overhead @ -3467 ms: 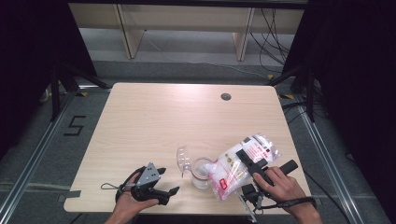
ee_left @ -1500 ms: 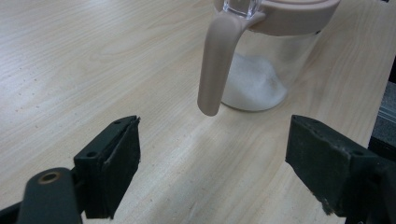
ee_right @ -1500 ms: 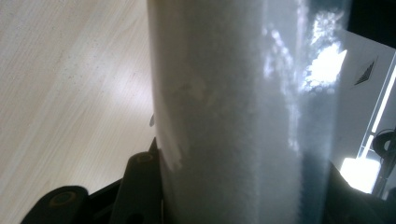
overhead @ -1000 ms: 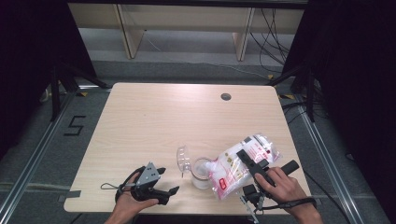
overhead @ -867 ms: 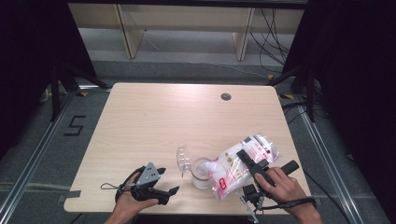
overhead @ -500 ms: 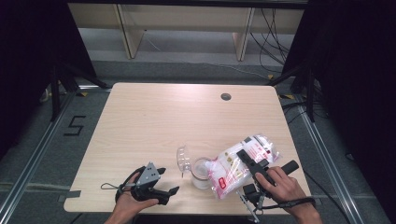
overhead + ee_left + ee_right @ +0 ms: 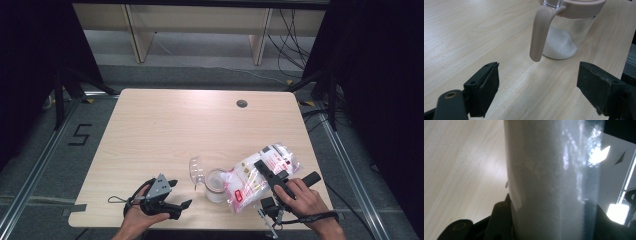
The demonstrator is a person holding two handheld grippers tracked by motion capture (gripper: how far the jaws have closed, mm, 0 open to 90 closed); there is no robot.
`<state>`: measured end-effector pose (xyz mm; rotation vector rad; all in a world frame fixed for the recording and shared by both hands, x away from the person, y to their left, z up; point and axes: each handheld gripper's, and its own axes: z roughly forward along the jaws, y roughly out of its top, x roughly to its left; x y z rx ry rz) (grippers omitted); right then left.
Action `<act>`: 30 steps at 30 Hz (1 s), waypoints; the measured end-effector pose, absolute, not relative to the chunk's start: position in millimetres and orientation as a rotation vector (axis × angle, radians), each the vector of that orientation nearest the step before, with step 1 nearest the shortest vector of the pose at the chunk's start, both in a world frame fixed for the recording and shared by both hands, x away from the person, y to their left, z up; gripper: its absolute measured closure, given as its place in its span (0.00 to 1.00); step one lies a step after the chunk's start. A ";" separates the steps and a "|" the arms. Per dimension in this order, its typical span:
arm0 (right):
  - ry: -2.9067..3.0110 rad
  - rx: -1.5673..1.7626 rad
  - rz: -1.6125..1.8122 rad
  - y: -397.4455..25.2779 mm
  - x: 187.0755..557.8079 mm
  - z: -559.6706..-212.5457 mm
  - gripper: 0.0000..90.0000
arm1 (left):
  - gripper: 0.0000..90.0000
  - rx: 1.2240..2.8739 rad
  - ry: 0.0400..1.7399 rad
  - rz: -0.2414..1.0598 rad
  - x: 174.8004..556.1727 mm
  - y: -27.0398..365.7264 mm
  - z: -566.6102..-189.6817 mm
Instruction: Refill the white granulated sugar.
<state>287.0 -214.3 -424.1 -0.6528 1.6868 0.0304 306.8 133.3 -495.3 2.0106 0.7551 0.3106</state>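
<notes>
A clear glass jar (image 7: 216, 184) stands near the table's front edge, its hinged lid (image 7: 196, 170) swung open to the left. In the left gripper view the jar (image 7: 564, 37) holds a low heap of white granules and a beige clasp (image 7: 537, 32) hangs from its rim. My left gripper (image 7: 181, 194) rests on the table left of the jar, open and empty (image 7: 536, 92). My right gripper (image 7: 260, 166) is shut on a clear bag of white granules (image 7: 250, 180), held tilted with its lower end over the jar. The bag (image 7: 549, 177) sits between the jaws.
The wooden table (image 7: 165, 130) has a round cable hole (image 7: 242, 103) at the back right. Its front edge runs just below both hands. Dark curtains and metal frame rails flank the table.
</notes>
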 end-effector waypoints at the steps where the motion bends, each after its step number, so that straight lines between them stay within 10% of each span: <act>1: 1.690 -0.642 0.034 -214.4 286.8 -424.5 0.69 | 0.20 2.011 0.754 0.311 306.8 133.4 -495.3; 30: 1.686 -0.663 0.018 -213.4 284.9 -421.5 0.71 | 0.20 2.014 0.759 0.315 306.5 133.8 -494.5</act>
